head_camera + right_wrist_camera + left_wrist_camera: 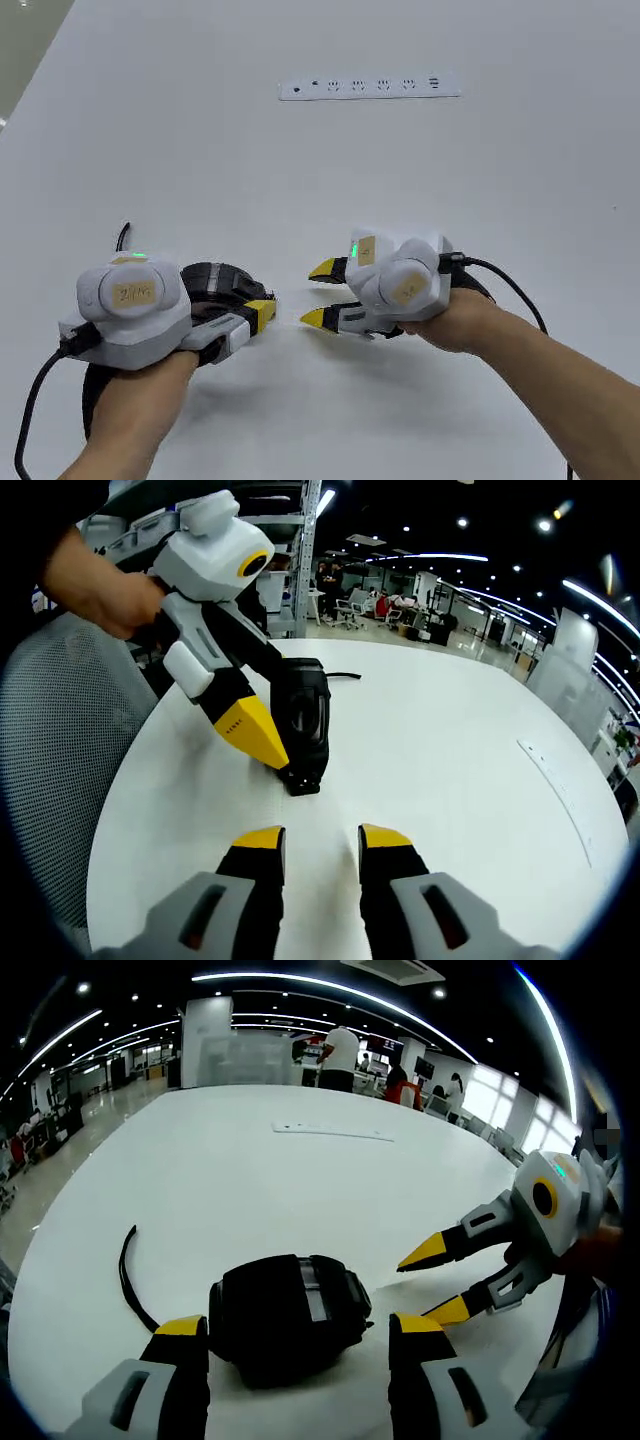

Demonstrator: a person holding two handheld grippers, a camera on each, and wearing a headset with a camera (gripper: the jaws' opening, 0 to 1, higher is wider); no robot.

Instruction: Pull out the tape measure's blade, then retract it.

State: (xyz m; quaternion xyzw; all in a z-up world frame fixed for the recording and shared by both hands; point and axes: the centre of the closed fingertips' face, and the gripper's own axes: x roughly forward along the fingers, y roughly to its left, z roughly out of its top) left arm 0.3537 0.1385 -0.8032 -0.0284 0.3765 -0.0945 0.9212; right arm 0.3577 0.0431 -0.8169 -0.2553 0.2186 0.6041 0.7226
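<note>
The black tape measure [218, 280] lies on the white table [300, 170], its blade tip facing my right gripper. My left gripper [245, 295] straddles its body. In the left gripper view the tape measure [290, 1315] sits between the yellow-tipped fingers [180, 1328]; the left one looks in contact, and a thin strip of table shows beside the right one. My right gripper [317, 293] hovers open just right of it, tips pointing at it, nothing between them. From the right gripper view the tape measure [300, 715] stands ahead of the right gripper [322, 840], with the left gripper's finger [248, 732] against its side.
A white power strip [368, 86] lies at the far side of the table. The tape measure's black strap [128, 1270] curls on the table to the left. A grey mesh chair [60, 780] stands at the table's edge. People stand far off in the hall.
</note>
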